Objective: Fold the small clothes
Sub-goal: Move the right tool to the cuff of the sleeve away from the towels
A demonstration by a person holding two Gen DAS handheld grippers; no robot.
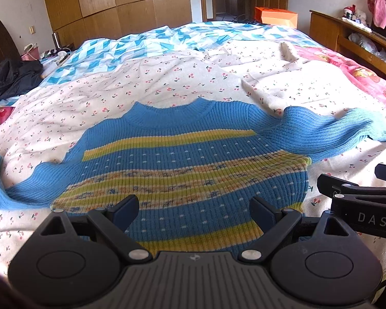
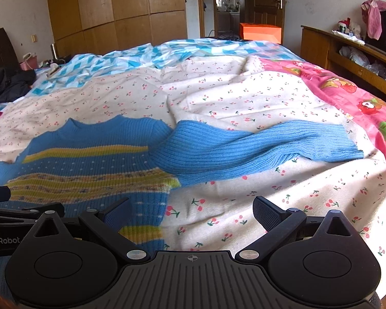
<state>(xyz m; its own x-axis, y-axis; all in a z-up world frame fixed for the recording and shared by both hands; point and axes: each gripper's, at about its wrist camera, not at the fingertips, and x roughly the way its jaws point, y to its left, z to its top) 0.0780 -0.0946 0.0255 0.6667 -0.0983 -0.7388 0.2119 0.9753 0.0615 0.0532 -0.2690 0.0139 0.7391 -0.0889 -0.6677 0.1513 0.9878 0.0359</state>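
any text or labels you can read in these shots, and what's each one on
"DAS": white letters on the right gripper's body, at the left wrist view's edge.
"enRobot": cut-off white lettering on the left gripper's body, in the right wrist view.
Nothing readable on the sweater or bedding.

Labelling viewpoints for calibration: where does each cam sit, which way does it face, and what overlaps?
Left wrist: on the left gripper, open over the hem of the sweater, facing its collar; right gripper edges in.
Right wrist: on the right gripper, open at the sweater's right edge, facing the spread sleeve.
Shared: sweater, cherry-print sheet, wardrobe.
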